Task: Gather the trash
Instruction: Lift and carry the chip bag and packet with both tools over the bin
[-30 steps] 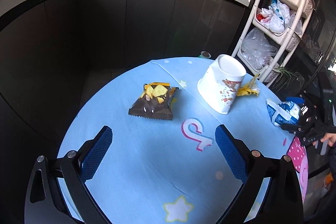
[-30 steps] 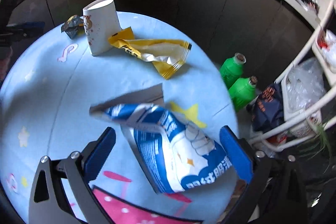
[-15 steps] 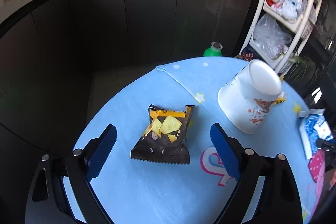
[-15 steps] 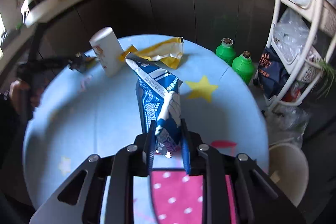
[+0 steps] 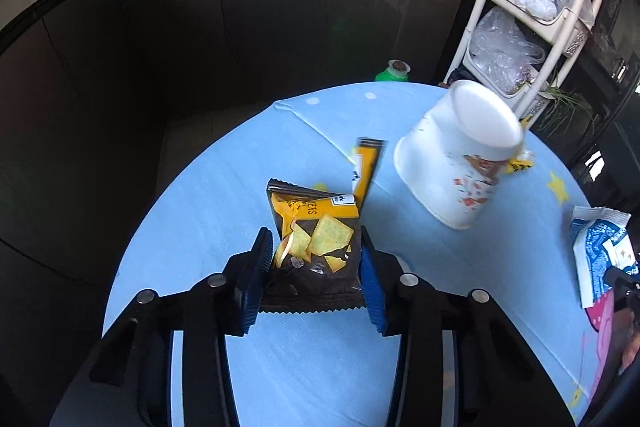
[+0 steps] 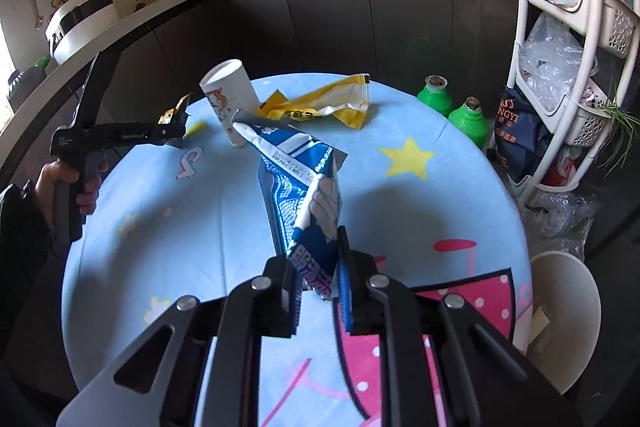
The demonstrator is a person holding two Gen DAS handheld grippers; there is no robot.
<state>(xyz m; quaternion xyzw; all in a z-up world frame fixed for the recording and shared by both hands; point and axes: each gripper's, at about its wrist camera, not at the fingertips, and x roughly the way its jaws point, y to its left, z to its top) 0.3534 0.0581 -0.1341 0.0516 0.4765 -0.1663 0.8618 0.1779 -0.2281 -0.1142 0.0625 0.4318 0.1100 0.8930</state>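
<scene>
L gripper (image 5: 316,279): jaws closing on dark cracker packet (image 5: 314,247), label "…KERS", table (image 5: 248,167) centre. R gripper (image 6: 318,285): jaws closing, pinching blue-white wrapper (image 6: 298,187), text illegible. Paper cup (image 6: 230,99) at 11 o'clock; dark bag (image 6: 516,139), "…NGYI", at 2 o'clock.

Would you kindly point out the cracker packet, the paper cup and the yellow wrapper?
cracker packet (image 5: 316,247), left wrist view, its clear window.
paper cup (image 5: 448,167), left wrist view, its side wall.
yellow wrapper (image 6: 320,103), right wrist view, its middle.
</scene>
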